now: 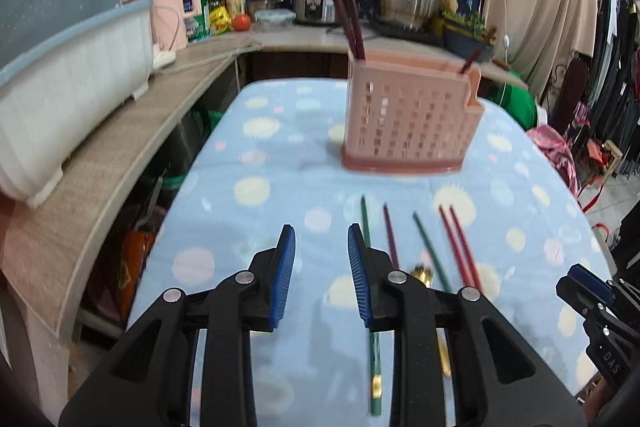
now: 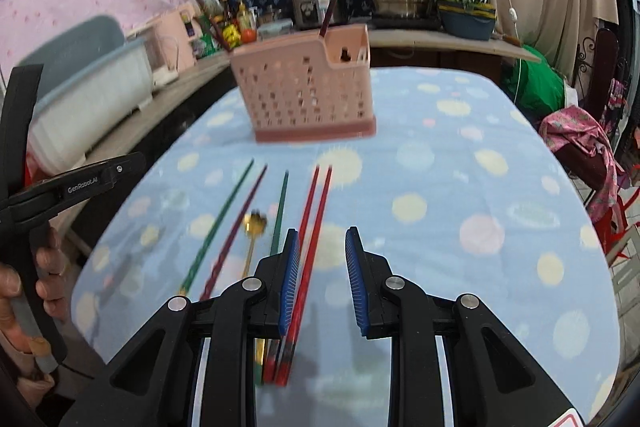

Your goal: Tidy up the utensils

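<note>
Polka-dot bench [image 2: 460, 163]: chopsticks [image 2: 316, 211] and gold spoon [image 2: 254, 227] lined up before pink utensil caddy [image 2: 304, 91], ready for picking. Left gripper [image 1: 321, 259] and right gripper [image 2: 322, 259] both spread, empty, above them.

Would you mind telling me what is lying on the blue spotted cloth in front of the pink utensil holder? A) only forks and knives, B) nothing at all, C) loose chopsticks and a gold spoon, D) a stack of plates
C: green, maroon and red chopsticks lie loose on the cloth with a gold spoon among them, in front of the pink holder.
</note>
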{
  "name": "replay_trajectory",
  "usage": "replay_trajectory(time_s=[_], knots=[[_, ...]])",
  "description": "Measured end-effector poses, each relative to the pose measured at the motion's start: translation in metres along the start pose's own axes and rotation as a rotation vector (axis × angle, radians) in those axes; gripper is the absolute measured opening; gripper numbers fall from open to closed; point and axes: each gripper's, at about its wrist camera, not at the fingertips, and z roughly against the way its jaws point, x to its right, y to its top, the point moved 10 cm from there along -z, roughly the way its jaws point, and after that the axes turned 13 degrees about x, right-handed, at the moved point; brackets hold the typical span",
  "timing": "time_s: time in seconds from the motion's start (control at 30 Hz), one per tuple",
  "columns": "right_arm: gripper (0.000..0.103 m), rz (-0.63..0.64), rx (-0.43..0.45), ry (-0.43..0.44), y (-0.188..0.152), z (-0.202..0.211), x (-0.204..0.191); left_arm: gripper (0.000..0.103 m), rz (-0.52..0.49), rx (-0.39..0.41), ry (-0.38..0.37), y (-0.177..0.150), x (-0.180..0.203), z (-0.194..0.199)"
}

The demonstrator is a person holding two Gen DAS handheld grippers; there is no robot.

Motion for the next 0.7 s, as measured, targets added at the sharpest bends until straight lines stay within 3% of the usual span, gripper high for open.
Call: replay_trajectory(time_s=[0.27,0.7], knots=[[0.024,-0.005,-0.071,-0.013,-0.048,0.005,-0.009,0.026,0.002,-0.080,-0.007,-0.064,0.007,0.010],[0.024,-0.007,-0.113,-0.004,-0.076,0.002,-0.018,0.026,0.025,-0.131,-0.019,-0.102,0.014,0.016]])
